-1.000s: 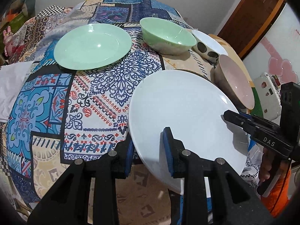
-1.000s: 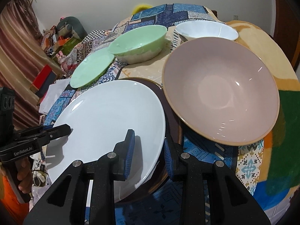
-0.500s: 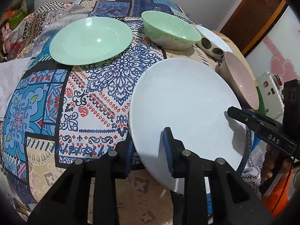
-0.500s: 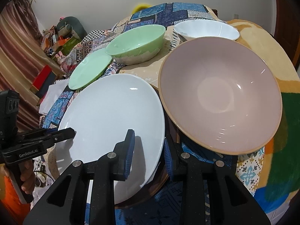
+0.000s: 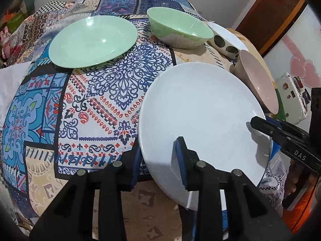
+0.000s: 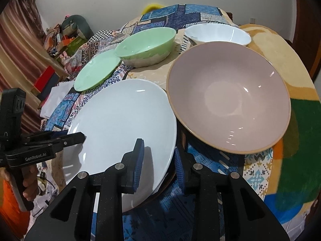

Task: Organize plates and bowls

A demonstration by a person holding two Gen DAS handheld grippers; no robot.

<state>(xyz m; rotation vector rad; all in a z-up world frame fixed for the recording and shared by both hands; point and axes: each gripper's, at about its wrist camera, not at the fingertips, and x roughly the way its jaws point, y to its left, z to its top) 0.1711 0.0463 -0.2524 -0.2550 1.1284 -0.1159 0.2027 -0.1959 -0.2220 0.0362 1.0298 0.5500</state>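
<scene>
A large white plate (image 5: 200, 116) (image 6: 120, 124) is held by both grippers at opposite rims. My left gripper (image 5: 158, 166) is shut on its near-left rim. My right gripper (image 6: 158, 160) is shut on its right rim and also shows in the left wrist view (image 5: 260, 126). A dark brown plate (image 6: 168, 178) lies under the white one, mostly hidden. A pink bowl (image 6: 228, 98) (image 5: 258, 80) sits just right of them. A green plate (image 5: 92, 42) (image 6: 96, 70), a green bowl (image 5: 180, 28) (image 6: 146, 44) and a white bowl (image 6: 218, 34) (image 5: 226, 38) stand further back.
The table carries a patterned blue patchwork cloth (image 5: 80, 104) (image 6: 200, 16). A white cloth (image 6: 58, 96) lies off its left side. A striped curtain (image 6: 12, 60) and clutter are at the far left; a brown door (image 5: 276, 10) is at the right.
The white plate, held by both grippers, has moved forward across the table towards the green dishes, and it now covers nearly all of the brown plate. Both grippers have kept their grip.
</scene>
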